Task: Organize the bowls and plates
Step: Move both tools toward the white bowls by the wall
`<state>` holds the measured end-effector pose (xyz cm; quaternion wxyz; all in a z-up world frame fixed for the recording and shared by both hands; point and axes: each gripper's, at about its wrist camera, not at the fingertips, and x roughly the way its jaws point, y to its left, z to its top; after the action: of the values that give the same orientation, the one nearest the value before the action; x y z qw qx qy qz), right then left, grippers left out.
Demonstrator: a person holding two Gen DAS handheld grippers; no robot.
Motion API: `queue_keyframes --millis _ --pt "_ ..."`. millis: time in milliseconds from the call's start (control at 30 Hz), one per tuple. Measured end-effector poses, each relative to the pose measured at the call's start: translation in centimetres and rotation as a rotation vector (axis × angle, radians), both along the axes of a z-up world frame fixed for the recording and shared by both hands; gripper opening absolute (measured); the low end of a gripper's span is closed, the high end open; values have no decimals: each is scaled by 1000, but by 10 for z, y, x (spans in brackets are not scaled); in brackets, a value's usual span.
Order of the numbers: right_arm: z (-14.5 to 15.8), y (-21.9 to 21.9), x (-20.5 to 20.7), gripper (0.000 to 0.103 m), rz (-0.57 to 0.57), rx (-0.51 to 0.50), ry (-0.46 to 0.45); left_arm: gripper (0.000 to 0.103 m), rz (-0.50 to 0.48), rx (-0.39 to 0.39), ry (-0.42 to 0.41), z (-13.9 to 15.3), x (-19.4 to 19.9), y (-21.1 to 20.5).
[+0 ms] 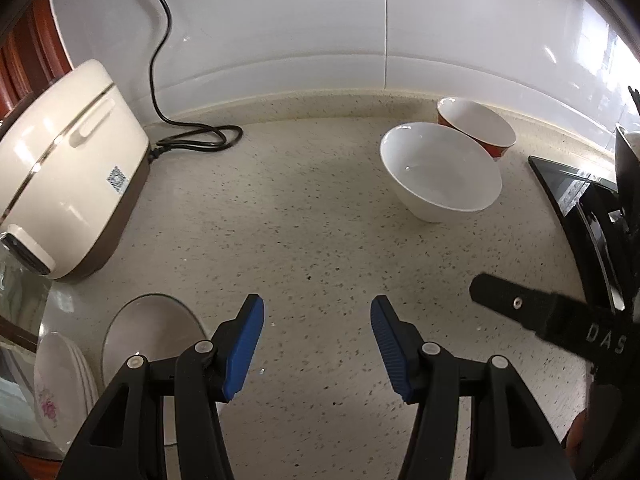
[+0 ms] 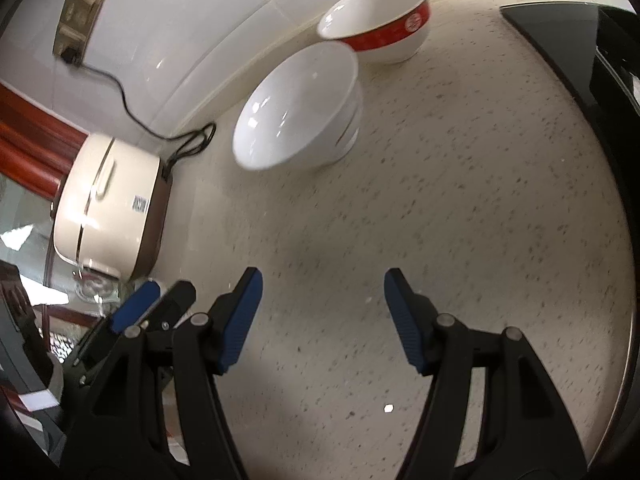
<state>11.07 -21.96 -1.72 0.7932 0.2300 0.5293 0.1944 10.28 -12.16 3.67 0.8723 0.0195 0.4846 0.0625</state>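
Left wrist view
Left hand-held gripper [image 1: 317, 344]: jaws part-open, nothing between the blue pads, bare worktop [image 1: 312, 232] beneath.
White bowl [image 1: 440, 172]: upright on the worktop, ahead and to the right of this hand-held gripper, well apart from it.
Red-banded bowl [image 1: 478, 128]: just behind the white bowl, near the wall; whether the rims touch cannot be told.
Plates [image 1: 60, 388]: a stack with a flower pattern, low and to the left, beside a shallow grey dish [image 1: 148, 332].
Rice cooker [image 1: 68, 168]: left of the hand-held gripper, its cord [image 1: 160, 60] running up the wall.
Right hand-held gripper: one black finger [image 1: 516, 308] enters from the right edge.

Right wrist view
Right hand-held gripper [image 2: 323, 320]: jaws part-open, empty, over bare worktop.
White bowl [image 2: 298, 108]: ahead and slightly left, well apart.
Red-banded bowl [image 2: 380, 20]: beyond the white bowl, further right.
Stove top [image 2: 580, 52]: dark panel at the far right.
Left hand-held gripper: a blue pad [image 2: 134, 308] shows low at the left.

Deciding relation
Nearer hand: the bowls lie almost straight ahead of the right hand-held gripper but off to the right of the left one, so the right probably has the more direct reach.
Long axis: none; the bowls are round, so any point of the rim suits.
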Motion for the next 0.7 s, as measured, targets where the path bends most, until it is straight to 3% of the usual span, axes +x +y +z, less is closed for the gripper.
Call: queue_keyframes --millis 700 --pt "6 -25 66 67 -62 80 -8 57 95 -221 87 0 97 11"
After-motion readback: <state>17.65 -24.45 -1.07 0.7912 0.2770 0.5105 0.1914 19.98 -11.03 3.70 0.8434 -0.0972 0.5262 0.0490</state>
